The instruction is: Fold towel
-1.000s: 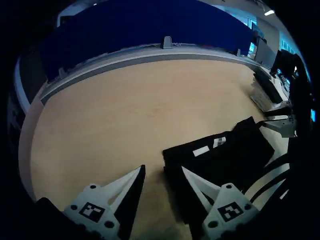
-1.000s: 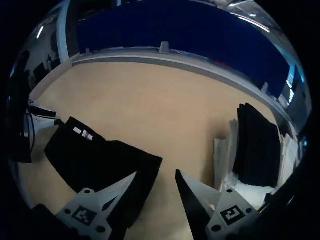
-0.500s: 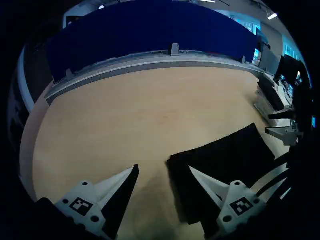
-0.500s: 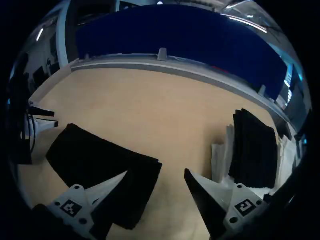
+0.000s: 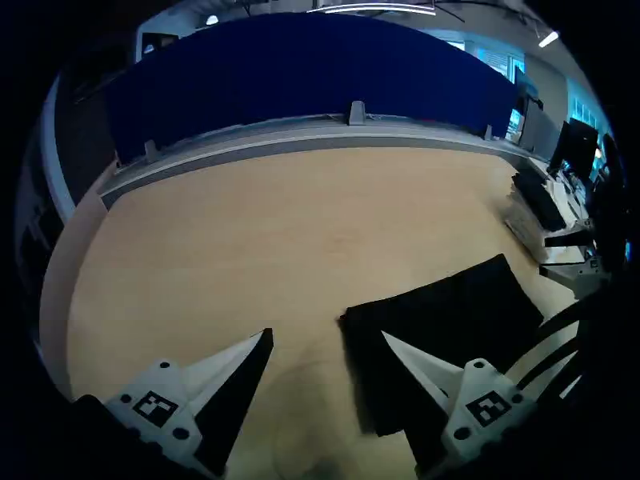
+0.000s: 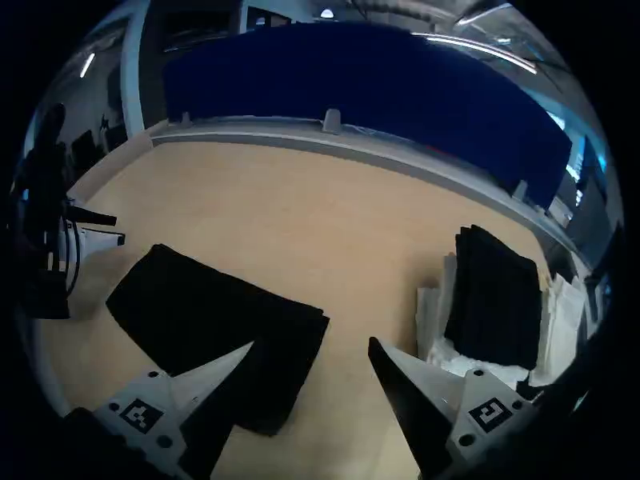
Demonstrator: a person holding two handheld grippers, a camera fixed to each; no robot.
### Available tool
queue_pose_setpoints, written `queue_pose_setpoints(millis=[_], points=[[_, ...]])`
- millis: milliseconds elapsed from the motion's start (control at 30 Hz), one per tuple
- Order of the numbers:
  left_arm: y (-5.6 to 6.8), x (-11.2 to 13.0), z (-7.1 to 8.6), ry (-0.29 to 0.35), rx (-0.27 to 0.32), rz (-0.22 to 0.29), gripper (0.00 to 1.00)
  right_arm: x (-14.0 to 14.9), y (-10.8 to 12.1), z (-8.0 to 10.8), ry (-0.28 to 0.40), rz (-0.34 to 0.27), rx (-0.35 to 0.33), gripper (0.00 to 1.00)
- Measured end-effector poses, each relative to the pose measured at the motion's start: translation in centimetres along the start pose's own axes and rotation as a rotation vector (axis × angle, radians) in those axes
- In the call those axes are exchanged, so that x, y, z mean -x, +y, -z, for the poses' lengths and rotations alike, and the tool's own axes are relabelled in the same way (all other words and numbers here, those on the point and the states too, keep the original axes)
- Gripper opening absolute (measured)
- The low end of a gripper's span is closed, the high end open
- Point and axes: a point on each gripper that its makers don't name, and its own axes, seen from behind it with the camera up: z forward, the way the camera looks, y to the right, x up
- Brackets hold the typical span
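The left gripper [image 5: 326, 334] has its white, pointed fingers spread wide with nothing between them; the right gripper [image 6: 310, 343] is spread likewise, gripping nothing. The black towel [image 5: 456, 312] lies folded flat on the table [image 5: 280, 224], a rough rectangle of layered, soft-looking cloth. In the left gripper view its near left edge falls between the fingers, close to the right-hand one, which overlaps the cloth; whether that finger touches it cannot be told. In the right gripper view the left-hand finger overlaps a towel corner, while the gap between the fingers opens over bare tabletop. Broad open surface, pale, smooth and wood-toned, runs ahead of and beside the towel. A stack of folded black cloths [image 6: 492, 304] sits on white ones [image 6: 436, 320] at the right, well apart from the towel. A grey rail [image 5: 320, 136] edges the far side; a dark blue partition [image 5: 304, 72] rises behind it, with office space beyond.
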Motion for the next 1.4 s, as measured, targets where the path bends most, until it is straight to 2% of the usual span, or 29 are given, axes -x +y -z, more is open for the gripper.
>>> queue_pose_setpoints(millis=[300,500,700,800,1100,1400], points=[[-1.8,-1.5,4.3,0.125,-0.048,0.035,0.92,-1.4,-1.0,4.3,0.104,-0.053,-0.003,1.0],[-2.7,-1.2,7.3,0.179,-0.061,0.075,0.93,-1.9,-1.9,7.2,0.176,-0.096,0.001,1.0],[-3.1,-0.7,9.7,0.232,-0.063,0.115,0.92,-1.8,-2.6,9.3,0.226,-0.131,0.0,1.0],[-3.1,-0.3,10.3,0.242,-0.056,0.126,0.92,-1.4,-3.0,9.6,0.227,-0.138,-0.007,1.0],[-3.7,0.0,11.3,0.274,-0.086,0.123,0.92,-1.0,-3.3,9.2,0.218,-0.133,-0.003,1.0],[-4.1,0.9,12.0,0.263,-0.097,0.124,0.93,0.1,-3.4,8.2,0.179,-0.113,-0.022,1.0]])
